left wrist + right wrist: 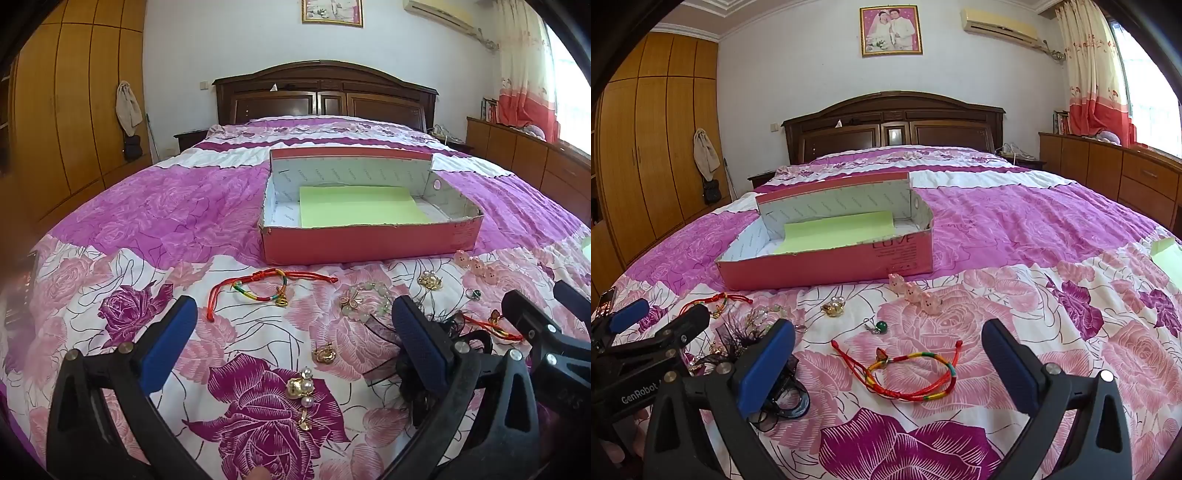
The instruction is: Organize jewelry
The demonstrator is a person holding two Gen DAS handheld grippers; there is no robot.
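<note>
- Pink box point(369, 245) sits open on the bed point(184, 206), beyond the jewelry. Inside, only a green paper liner point(362, 210) shows; no jewelry visible in it from either view.
- Judgement: sorting has not begun, or is at its very start. Every piece seen lies loose on the bedspread.
- Left wrist view, items on the bed: red cord bracelet point(269, 286) nearest the box front; pale bead bracelet point(364, 301) beside it; gold earring point(324, 352); pearl-and-gold brooch point(301, 391), the last two lying between the fingers.
- Right wrist view: a second red and multicolour cord bracelet point(908, 373) between the fingers; green-stone ring point(879, 326); three pink rabbit charms point(914, 291) just in front of the box; gold pearl piece point(834, 306); black feathery hair piece point(746, 339) and dark hair ties point(786, 406) at the left finger.
- Left hand-held gripper point(291, 332): jaws wide apart, holding nothing, poised over the earring and brooch.
- Right hand-held gripper point(886, 363): jaws wide apart, holding nothing, bracketing the cord bracelet.
- Left to do: all pieces into the box.
</note>
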